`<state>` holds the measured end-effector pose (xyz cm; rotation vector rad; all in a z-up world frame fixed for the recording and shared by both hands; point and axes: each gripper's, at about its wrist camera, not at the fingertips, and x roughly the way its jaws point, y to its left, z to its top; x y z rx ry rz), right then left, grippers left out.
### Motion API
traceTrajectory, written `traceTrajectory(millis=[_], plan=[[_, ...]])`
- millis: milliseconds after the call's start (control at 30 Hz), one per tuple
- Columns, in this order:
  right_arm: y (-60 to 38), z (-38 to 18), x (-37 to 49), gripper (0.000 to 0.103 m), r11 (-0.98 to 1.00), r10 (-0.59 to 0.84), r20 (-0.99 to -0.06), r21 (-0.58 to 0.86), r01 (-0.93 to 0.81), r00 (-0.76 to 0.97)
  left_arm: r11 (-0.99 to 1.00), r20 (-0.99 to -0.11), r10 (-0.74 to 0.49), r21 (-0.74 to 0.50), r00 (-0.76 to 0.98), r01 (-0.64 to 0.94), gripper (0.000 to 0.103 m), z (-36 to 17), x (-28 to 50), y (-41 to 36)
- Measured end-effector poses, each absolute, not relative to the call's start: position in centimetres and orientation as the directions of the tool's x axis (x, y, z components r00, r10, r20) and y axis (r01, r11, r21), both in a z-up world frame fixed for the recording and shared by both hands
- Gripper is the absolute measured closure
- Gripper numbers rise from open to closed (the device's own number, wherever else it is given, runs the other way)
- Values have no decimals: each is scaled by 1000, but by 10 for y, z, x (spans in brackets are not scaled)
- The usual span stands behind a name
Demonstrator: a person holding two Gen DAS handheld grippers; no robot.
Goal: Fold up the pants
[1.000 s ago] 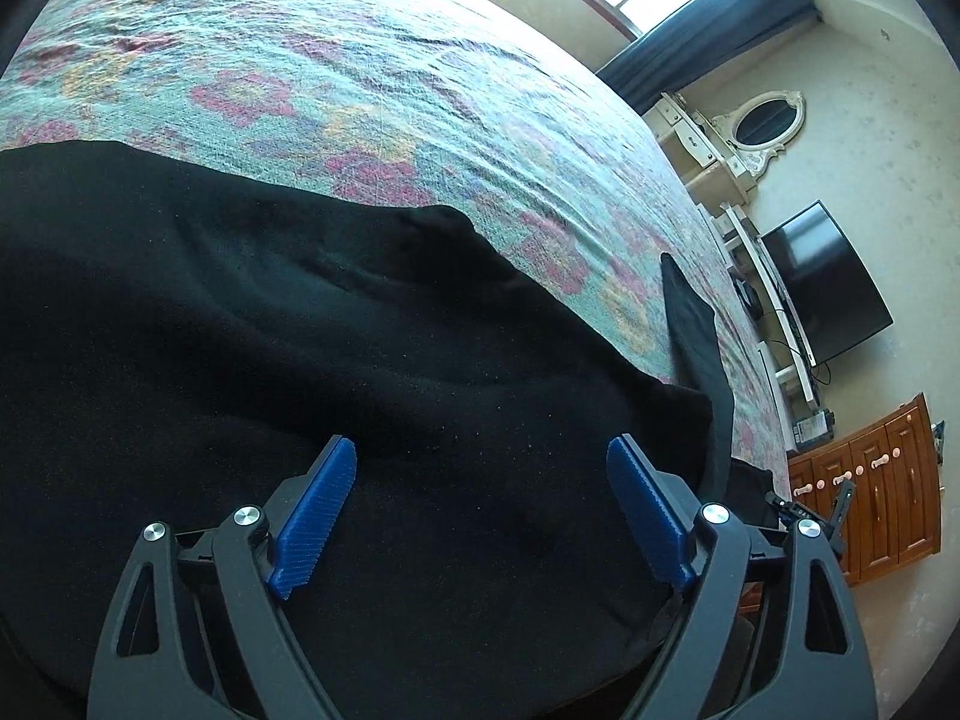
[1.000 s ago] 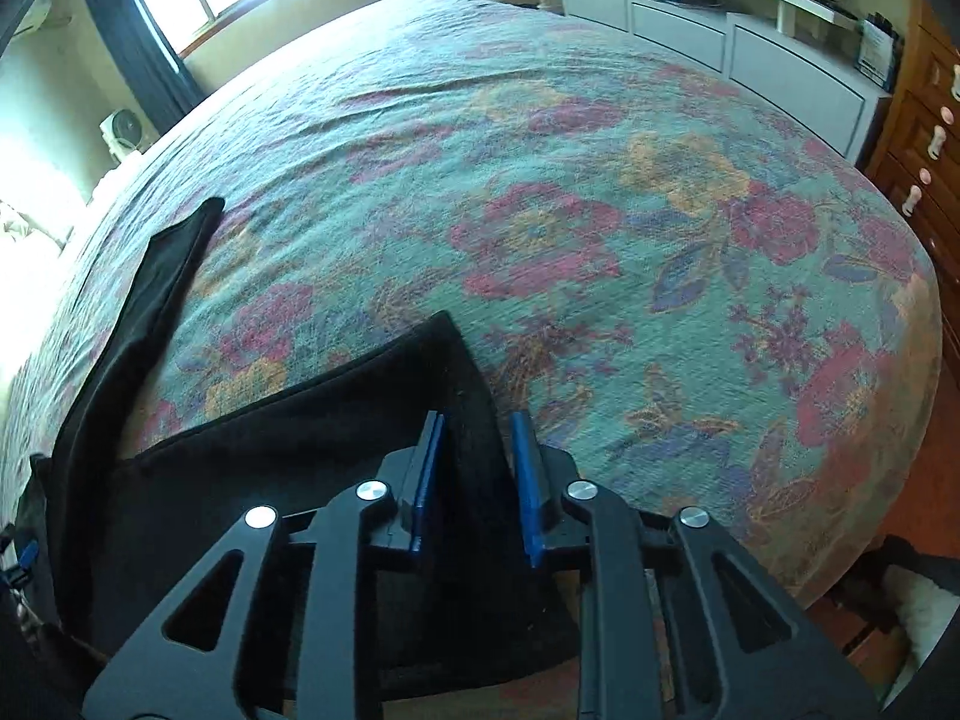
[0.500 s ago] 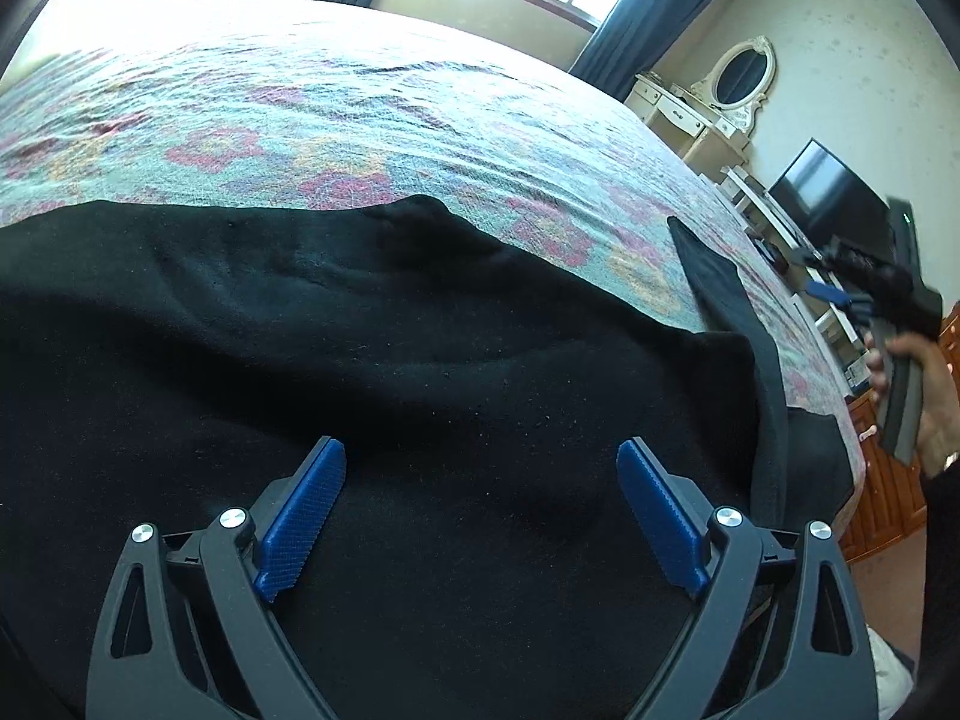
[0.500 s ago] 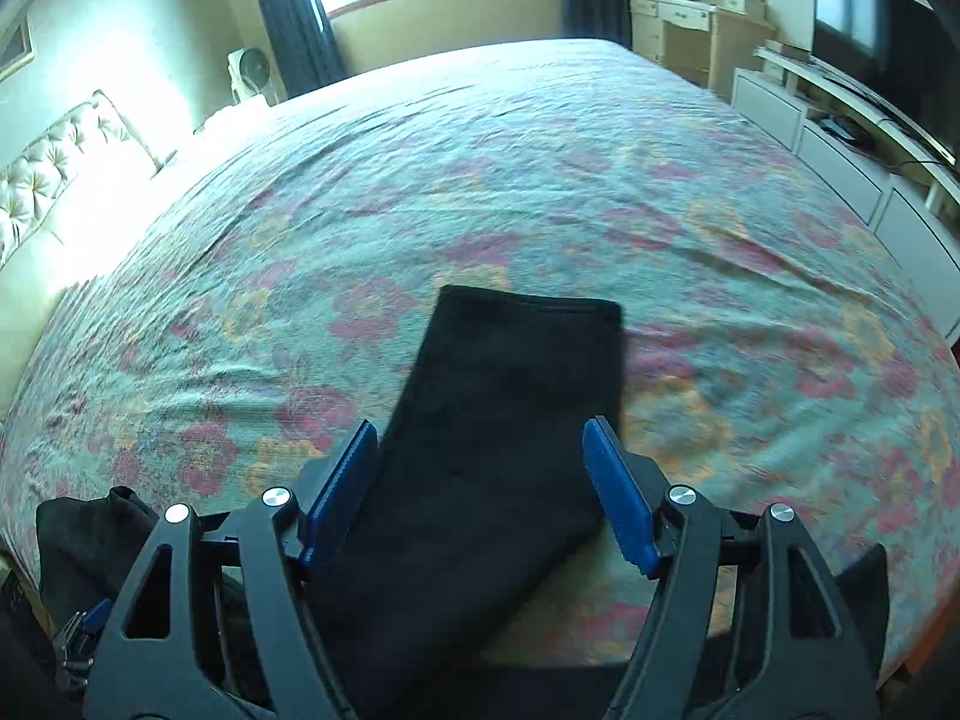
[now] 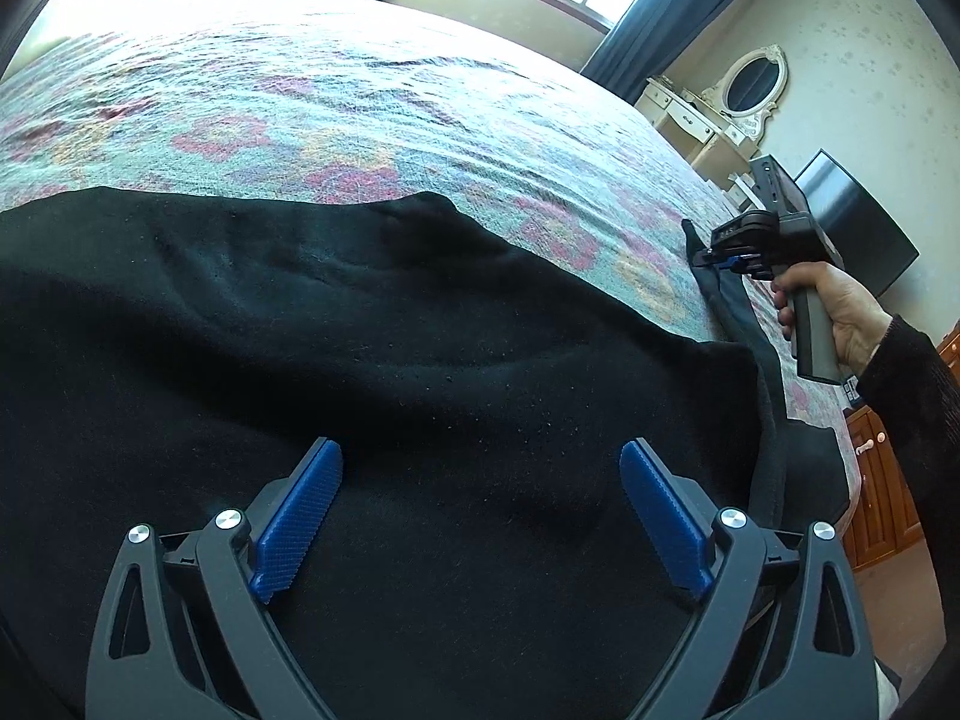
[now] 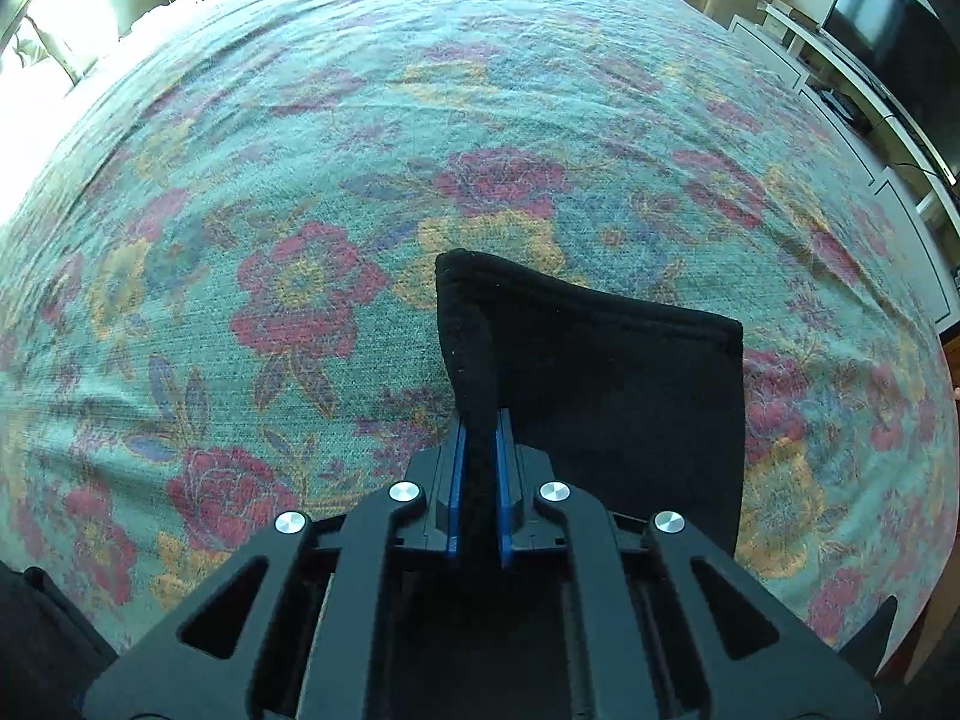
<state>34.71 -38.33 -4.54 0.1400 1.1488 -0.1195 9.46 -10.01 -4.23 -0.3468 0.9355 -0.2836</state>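
while half a second ago it stood wide, right claw (image 6: 479, 480): just closed, clamped on pants (image 6: 600, 372) hem, centre frame
left claw (image 5: 480, 516): spread apart over pants, bed (image 5: 360, 96) beyond

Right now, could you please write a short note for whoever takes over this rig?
Left tool: open, empty, over the wide part of the black pants.
Right tool: has just closed on the hem corner of one leg, with fabric pinched between the pads.
Pants lie on the floral bedspread.
Done: leg end gripped.
Left: probably carry the leg over to fold, then smooth it.
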Motion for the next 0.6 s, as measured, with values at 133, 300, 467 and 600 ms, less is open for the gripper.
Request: traceTrajectory(millis=[133, 300, 467, 600], plan=[[-422, 1, 294, 96, 966, 82, -827, 204, 161, 556, 913, -734, -377, -396, 565, 96, 10, -42, 93, -101], [-488, 56, 191, 96, 937, 92, -694, 303, 174, 714, 911, -727, -379, -403, 572, 91, 10, -40, 91, -99], [-548, 64, 88, 96, 909, 12, -639, 328, 258, 769, 909, -722, -376, -408, 581, 82, 10, -39, 89, -100], [-578, 26, 41, 96, 870, 4, -675, 366, 330, 738, 911, -723, -374, -404, 581, 84, 10, -36, 86, -105]])
